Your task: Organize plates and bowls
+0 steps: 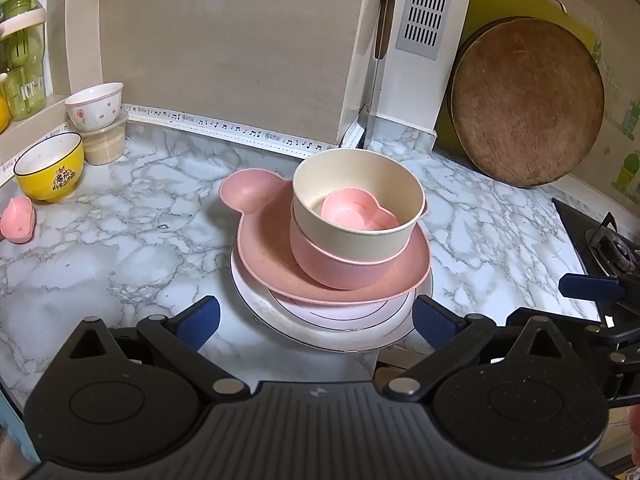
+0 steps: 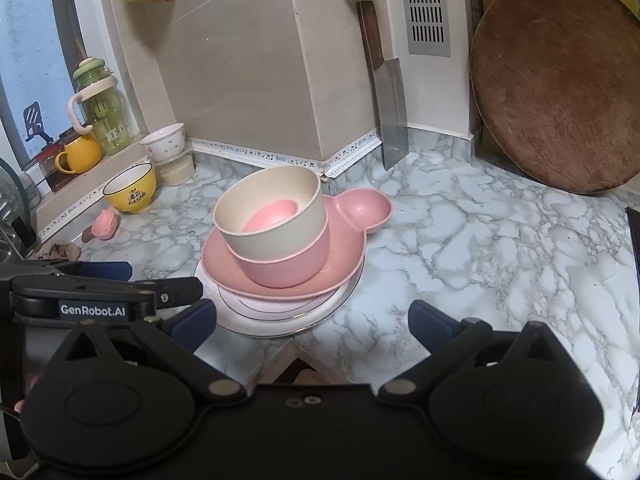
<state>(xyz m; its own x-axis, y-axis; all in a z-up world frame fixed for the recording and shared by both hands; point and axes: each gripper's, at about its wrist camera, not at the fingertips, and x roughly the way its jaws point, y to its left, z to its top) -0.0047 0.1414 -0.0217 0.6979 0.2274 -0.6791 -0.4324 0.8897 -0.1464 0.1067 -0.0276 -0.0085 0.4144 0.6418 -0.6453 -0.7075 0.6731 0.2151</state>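
Observation:
A stack stands on the marble counter (image 1: 100, 264). At the bottom lies a white plate (image 1: 360, 332) (image 2: 256, 320), on it a pink eared plate (image 1: 264, 252) (image 2: 224, 260), then a pink bowl (image 1: 336, 264) (image 2: 288, 268), a cream bowl (image 1: 344, 216) (image 2: 276, 232) and inside it a small pink dish (image 1: 352, 210) (image 2: 272, 214). My left gripper (image 1: 316, 320) is open, its fingers on either side of the white plate's near rim. My right gripper (image 2: 312, 320) is open too, just right of the stack, holding nothing.
At the left stand a yellow bowl (image 1: 50, 168) (image 2: 130, 190), a white heart-patterned bowl (image 1: 96, 106) (image 2: 164, 142) on a tub, and a small pink dish (image 1: 16, 220) (image 2: 106, 222). A round wooden board (image 1: 528, 104) (image 2: 560, 88) and a cleaver (image 2: 390, 112) lean on the wall. The stove (image 1: 600, 240) is at the right.

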